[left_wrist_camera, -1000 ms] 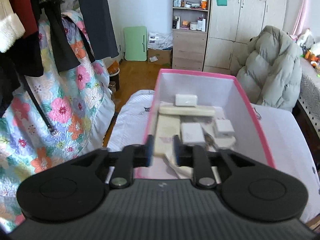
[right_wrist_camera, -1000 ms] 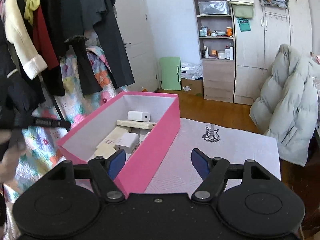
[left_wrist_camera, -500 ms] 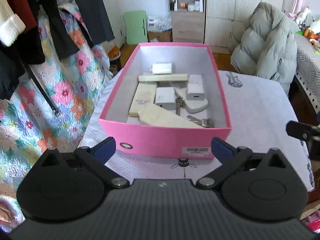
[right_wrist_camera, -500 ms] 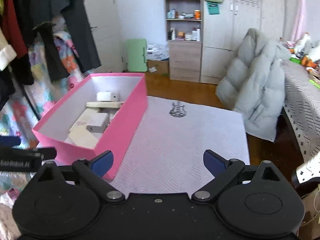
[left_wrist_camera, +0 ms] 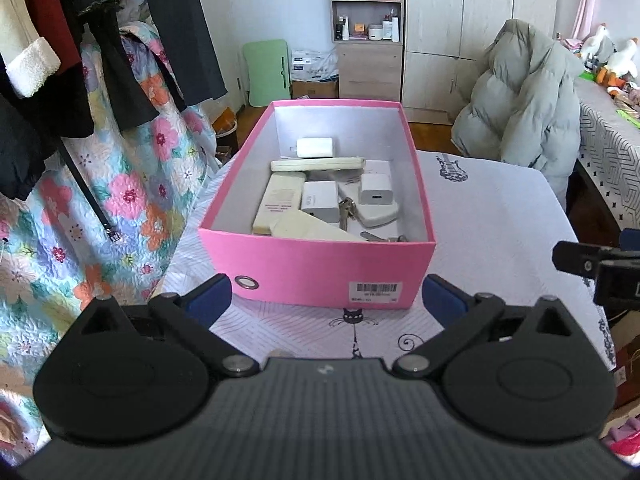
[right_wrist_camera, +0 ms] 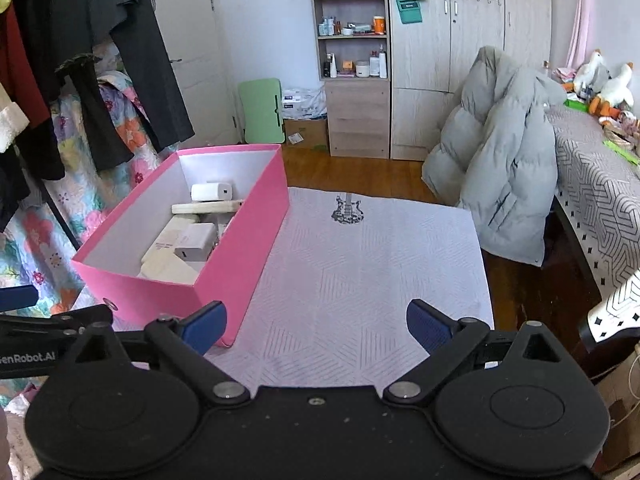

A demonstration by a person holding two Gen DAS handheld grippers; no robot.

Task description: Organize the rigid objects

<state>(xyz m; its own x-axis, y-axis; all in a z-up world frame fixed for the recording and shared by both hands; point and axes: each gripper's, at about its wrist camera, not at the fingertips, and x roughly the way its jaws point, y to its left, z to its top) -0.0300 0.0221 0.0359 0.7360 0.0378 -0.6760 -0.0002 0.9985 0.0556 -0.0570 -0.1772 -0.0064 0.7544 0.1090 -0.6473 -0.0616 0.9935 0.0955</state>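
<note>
Bedroom table; pink box between spread tools.

My left camera looks forward and down, close to the short barcoded end of the pink box, along its length. My right camera sits further right, facing the same way, seeing that box obliquely on its left. Both share the box, the worktop and the far shelf.

Box contents partly hidden
The open pink cardboard box hides its lower items behind its near wall; its barcode label print is too small to read.
</note>
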